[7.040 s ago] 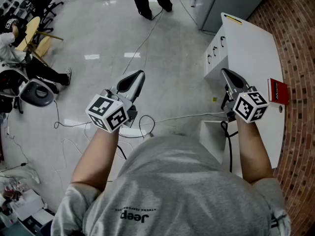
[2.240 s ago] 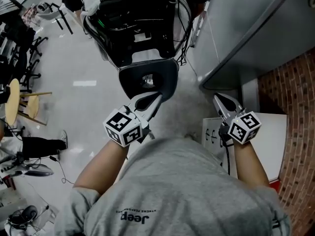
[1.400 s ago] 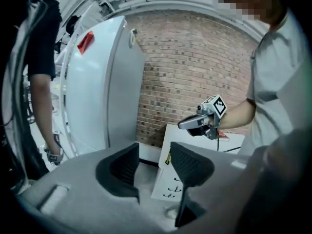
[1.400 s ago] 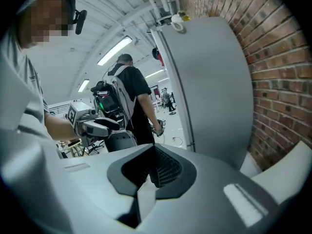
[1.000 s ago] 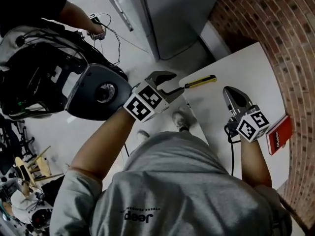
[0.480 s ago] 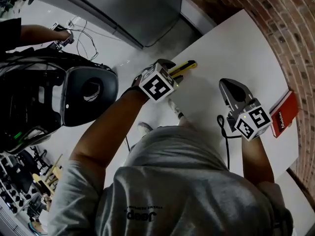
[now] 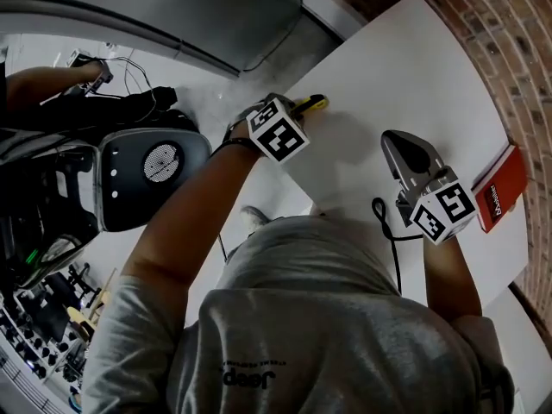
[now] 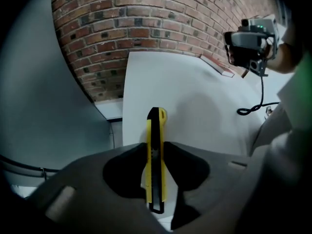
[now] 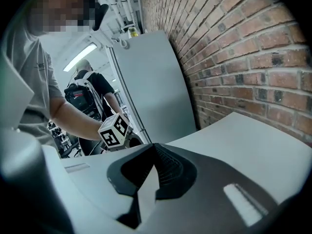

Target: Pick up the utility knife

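The utility knife (image 7: 312,103), yellow and black, lies at the left edge of the white table (image 7: 414,59). My left gripper (image 7: 295,109) points steeply down onto it, and only the knife's yellow end shows past the marker cube. In the left gripper view the knife (image 8: 157,123) runs lengthwise between the jaws. The jaws have just been closing, and both pads now press its sides. My right gripper (image 7: 398,141) hovers over the table's middle, shut and empty; its fingertips (image 9: 157,156) meet in the right gripper view.
A red book (image 7: 500,188) lies at the table's right edge by the brick wall (image 7: 517,15). A grey cabinet (image 7: 216,7) stands behind the table's left corner. A black office chair (image 7: 155,158) and another person's arm (image 7: 43,80) are at the left on the floor.
My left gripper dropped from above the table's edge onto the knife and now covers most of it. The right gripper shifted a little over the table.
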The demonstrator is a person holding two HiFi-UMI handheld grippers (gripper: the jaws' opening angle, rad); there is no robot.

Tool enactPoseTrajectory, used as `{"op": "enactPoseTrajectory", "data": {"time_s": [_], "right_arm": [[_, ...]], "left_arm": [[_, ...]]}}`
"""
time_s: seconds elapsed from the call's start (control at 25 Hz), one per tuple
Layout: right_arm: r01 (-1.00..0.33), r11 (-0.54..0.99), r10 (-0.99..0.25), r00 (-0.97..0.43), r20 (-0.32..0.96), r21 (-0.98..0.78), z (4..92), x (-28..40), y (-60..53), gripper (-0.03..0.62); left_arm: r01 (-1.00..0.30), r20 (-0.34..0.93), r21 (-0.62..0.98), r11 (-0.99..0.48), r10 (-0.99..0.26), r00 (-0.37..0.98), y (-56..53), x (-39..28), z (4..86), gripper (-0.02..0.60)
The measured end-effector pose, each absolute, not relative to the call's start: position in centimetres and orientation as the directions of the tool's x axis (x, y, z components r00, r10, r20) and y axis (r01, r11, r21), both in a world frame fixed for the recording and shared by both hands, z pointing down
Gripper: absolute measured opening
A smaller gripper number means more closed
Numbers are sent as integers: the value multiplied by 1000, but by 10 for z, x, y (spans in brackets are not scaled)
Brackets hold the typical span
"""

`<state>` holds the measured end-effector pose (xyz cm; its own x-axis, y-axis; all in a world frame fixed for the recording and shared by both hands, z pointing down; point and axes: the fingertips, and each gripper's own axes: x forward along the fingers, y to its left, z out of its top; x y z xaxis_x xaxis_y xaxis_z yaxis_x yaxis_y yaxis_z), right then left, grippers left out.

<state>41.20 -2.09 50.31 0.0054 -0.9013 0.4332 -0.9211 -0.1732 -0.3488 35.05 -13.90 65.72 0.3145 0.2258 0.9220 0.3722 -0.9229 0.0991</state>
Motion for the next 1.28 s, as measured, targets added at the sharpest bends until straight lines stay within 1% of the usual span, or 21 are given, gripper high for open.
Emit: {"op": "enactPoseTrajectory", "data": {"time_s": [0.08, 0.24, 0.32, 0.52, 0.6, 0.8, 1.0, 1.08, 1.28], "right_arm": [[-921, -169, -903, 2, 429, -352, 499, 404, -25, 10], [-932, -145, -912, -4, 409, -333, 465, 357, -57, 11], [-937, -136, -913, -8, 408, -321, 458, 346, -66, 11], [-935, -127, -911, -22, 412, -331, 485, 391, -38, 10], [-938, -113, -913, -33, 408, -329, 484, 390, -37, 9], [-951, -54, -914, -75, 399, -304, 455, 348, -68, 9], [-955, 4, -914, -124, 386, -296, 468, 363, -78, 9], [-957, 43, -914, -154, 376, -288, 468, 357, -91, 10], [-954, 133, -901, -229, 367, -268, 434, 302, -140, 9]], "left_arm": [[376, 926, 88, -922, 215, 311, -143, 343, 652, 117], [381, 922, 63, -922, 199, 331, -173, 299, 622, 117], [381, 916, 64, -922, 205, 345, -178, 288, 617, 117], [367, 895, 72, -927, 222, 387, -143, 332, 628, 117], [353, 881, 61, -934, 216, 420, -142, 334, 615, 117], [273, 836, 47, -961, 187, 516, -173, 290, 563, 117], [189, 795, 28, -982, 136, 591, -184, 298, 554, 117], [145, 769, 21, -989, 108, 630, -194, 290, 544, 117], [40, 688, 29, -999, 49, 724, -233, 228, 484, 117]]}}
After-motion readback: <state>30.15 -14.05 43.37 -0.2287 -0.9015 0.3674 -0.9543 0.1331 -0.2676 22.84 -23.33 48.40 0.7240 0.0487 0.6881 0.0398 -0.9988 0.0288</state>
